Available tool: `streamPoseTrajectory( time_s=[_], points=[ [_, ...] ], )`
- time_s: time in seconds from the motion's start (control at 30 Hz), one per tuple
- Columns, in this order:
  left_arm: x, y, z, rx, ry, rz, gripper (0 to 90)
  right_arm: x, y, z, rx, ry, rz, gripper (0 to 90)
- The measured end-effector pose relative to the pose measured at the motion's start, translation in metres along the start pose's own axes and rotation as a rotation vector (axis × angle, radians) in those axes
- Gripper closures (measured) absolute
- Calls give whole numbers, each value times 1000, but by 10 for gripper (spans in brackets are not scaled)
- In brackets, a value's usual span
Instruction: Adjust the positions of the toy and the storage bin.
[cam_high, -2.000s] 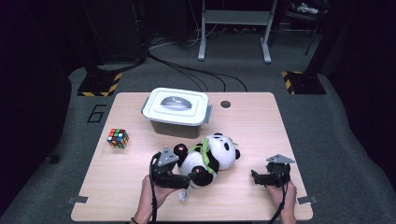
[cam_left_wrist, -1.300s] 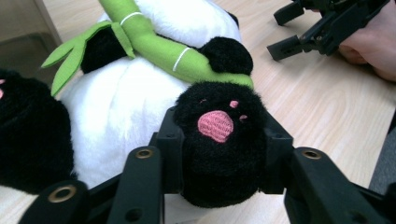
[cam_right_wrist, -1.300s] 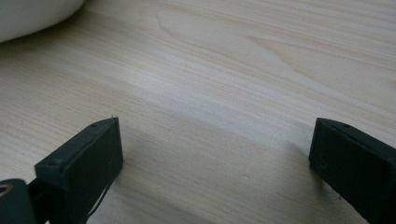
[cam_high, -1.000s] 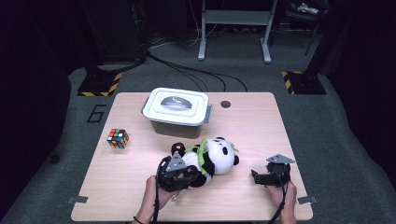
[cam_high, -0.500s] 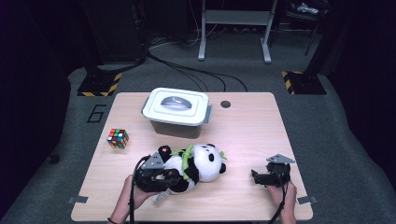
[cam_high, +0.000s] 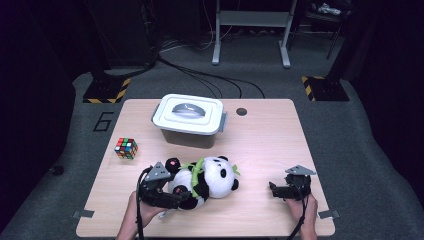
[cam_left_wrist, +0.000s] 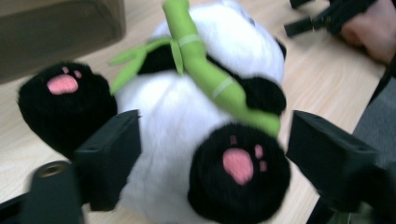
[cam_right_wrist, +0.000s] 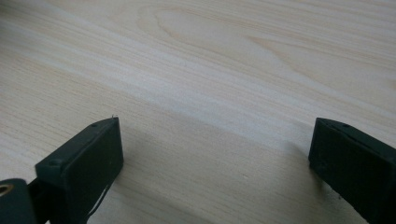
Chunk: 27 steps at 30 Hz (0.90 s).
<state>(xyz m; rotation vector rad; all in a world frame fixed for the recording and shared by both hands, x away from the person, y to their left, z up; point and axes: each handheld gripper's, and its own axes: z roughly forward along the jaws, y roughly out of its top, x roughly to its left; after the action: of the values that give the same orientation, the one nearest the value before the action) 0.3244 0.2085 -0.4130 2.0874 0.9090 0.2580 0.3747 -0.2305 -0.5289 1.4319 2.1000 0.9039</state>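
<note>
Far left on the table (cam_high: 260, 145): a cube (cam_high: 126, 148), untouched, well apart from the rest. Behind, near the middle: a lidded box (cam_high: 189, 120), lid on.

Next, the left gripper (cam_high: 167, 196), at the near edge. Dragged leftward with the panda (cam_high: 205, 182) since a second ago, toy and gripper both shifted toward the table's left front. Jaws just sprung from a tight pinch to wide. Likely meaning: drag finished, toy being let go at its new spot, lying on its side just in front of the box.

In the left gripper view, jaws spread wide to either side of the panda's (cam_left_wrist: 187, 116) rump and one black foot; left jaw close against the white fur, right jaw standing clear with bare table between. Touching at most on one side, no squeeze; nothing held. Green bamboo sprig (cam_left_wrist: 205, 74) across the belly, untouched.

Far right: the right gripper (cam_high: 281, 190), resting near the table's right front, unmoved over these frames, well apart from the panda. Jaws wide open in the right gripper view, bare wood (cam_right_wrist: 210, 84) between them, nothing gripped.
</note>
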Motion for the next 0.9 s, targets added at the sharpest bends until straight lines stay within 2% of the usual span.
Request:
streamPoseTrajectory(
  time_s=[0.1,0.3,0.37,0.43,0.53,0.7,0.8,0.9],
  points=[
    [-6,12,8,-4,21,-12,126,0,0,0,0,0,0,22],
    [-11,36,30,53,59,-2,120,1,0,0,0,-2,2,23],
    [-12,42,38,77,78,0,153,0,0,0,-1,-2,-2,24],
    [-12,45,46,122,98,15,173,1,0,0,-1,-2,3,24],
    [-8,47,54,142,121,-3,244,1,0,0,-1,-2,2,24],
    [-2,49,57,158,144,-16,355,0,0,0,-1,-2,1,25],
    [0,50,60,208,173,0,439,0,0,0,-2,-1,-2,25],
    [3,50,61,226,174,-2,455,0,0,0,-2,-1,-3,26]
  ],
)
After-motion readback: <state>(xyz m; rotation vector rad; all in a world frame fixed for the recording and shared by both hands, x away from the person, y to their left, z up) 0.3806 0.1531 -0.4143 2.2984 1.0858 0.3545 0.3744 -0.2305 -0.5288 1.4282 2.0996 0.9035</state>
